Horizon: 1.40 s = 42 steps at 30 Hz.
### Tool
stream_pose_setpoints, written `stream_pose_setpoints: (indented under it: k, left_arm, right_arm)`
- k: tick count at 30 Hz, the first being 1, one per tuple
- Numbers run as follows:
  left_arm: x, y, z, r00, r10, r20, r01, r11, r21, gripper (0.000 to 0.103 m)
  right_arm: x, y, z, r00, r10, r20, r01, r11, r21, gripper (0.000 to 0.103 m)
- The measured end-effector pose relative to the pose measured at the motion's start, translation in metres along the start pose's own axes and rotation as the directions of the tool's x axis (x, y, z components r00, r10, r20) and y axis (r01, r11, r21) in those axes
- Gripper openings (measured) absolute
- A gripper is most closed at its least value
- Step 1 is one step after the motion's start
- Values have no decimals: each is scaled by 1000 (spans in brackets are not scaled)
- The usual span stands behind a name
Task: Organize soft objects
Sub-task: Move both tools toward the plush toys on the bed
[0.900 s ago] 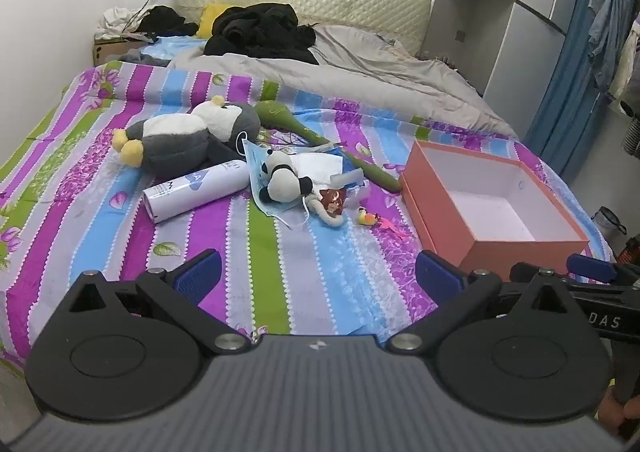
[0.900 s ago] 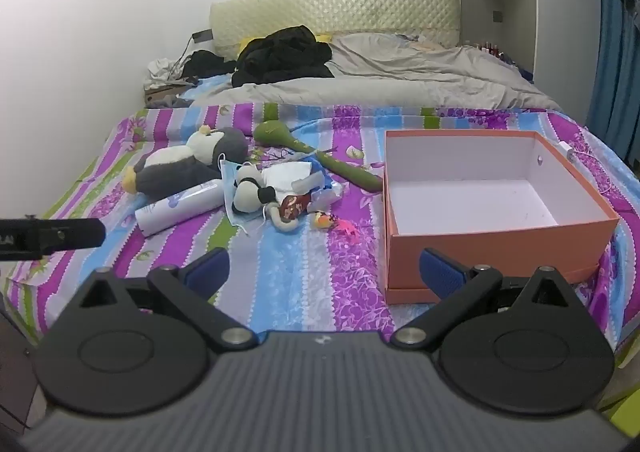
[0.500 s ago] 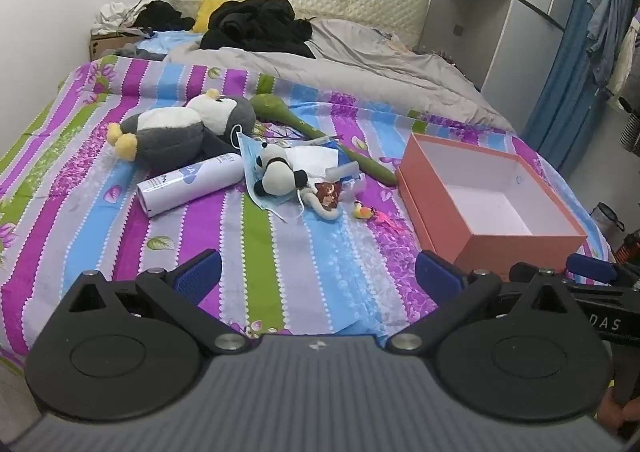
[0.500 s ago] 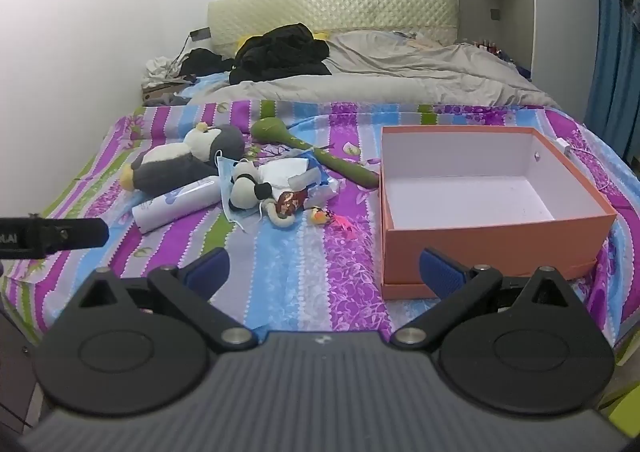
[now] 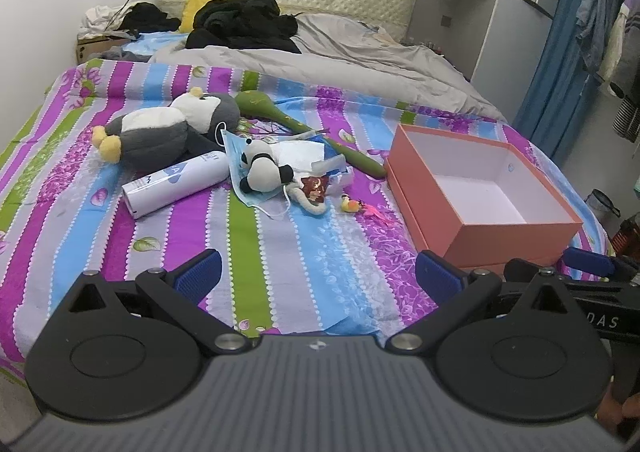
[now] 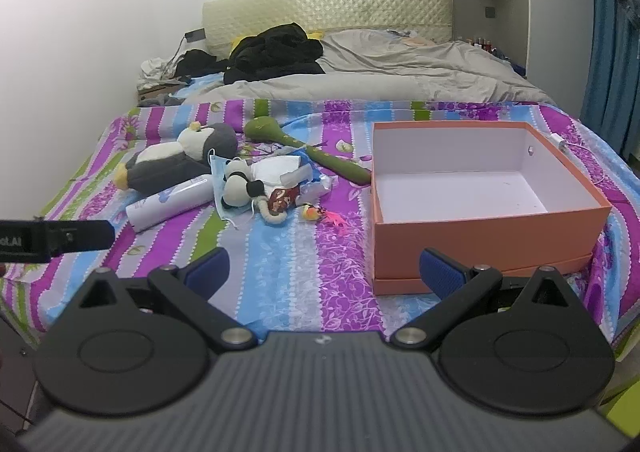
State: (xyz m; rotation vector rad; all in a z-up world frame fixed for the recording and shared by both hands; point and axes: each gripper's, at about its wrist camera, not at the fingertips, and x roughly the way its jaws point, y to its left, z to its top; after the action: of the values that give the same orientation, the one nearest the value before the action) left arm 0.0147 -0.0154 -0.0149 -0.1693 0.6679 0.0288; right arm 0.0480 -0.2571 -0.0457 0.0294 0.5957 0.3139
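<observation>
Left wrist view first: my left hand-held gripper (image 5: pixel 316 274) hangs over the near edge of the bed (image 5: pixel 280 252), its blue pads spread wide with nothing between them. Ahead on the striped bedspread lies a cluster of soft things. The grey penguin plush (image 5: pixel 168 127) lies on its side at the far left, a white cylinder (image 5: pixel 176 183) lies just in front of it, and a small panda plush (image 5: pixel 262 171) rests on a blue face mask (image 5: pixel 244 187). A green long-handled toy (image 5: pixel 304 123) runs behind the pile toward the orange box (image 5: pixel 476 191), which stands open and empty to the right, apart from the pile. A small brown-and-grey toy (image 5: pixel 314 191) and a tiny yellow bird (image 5: pixel 350 204) lie between the panda and the box. Part of my right hand-held gripper (image 5: pixel 588 260) shows at the right edge.

Right wrist view: my right hand-held gripper (image 6: pixel 324 272) is likewise released, empty, aimed down at the bedspread just in front of the orange box (image 6: pixel 480 236). The penguin plush (image 6: pixel 176 163), the white cylinder (image 6: pixel 172 201), the panda plush (image 6: pixel 238 187) on the face mask (image 6: pixel 220 171) and the green toy (image 6: pixel 308 147) sit left of the box. The yellow bird (image 6: pixel 311 212) lies nearest to it. One black finger of my left hand-held gripper (image 6: pixel 56 240) juts in from the left edge. Grey duvet (image 6: pixel 380 71) and black clothing (image 6: pixel 276 51) cover the head of the bed.
</observation>
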Motion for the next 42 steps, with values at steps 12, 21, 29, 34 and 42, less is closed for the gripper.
stream_pose_setpoints:
  k: [12,21,29,34,42]
  left_arm:
    - [6,6,3,1000,-11,14,11,999,-32,103]
    - [9,4,4,1000,-14,24,14,1000,-15,103]
    - [11,5,2,1000,-11,16,11,1000,-19,103]
    - [12,7,1,1000,-9,10,9,1000,-19,103]
    - [15,8,-1,1000,-11,3,11,1000,-22,103]
  right_arm:
    - [14,3,-5,1000,3,-15,-3,1000,-6,103]
    - [16,0,-7,1000,-7,-19,7,1000,0,103]
    - [17,-1,-9,1000,0,-23,1,1000,8,103]
    - [18,-1,-9,1000,4,-25,-4,1000,11,103]
    - [20,-1,-11,999,6,-37,-5,1000,21,103]
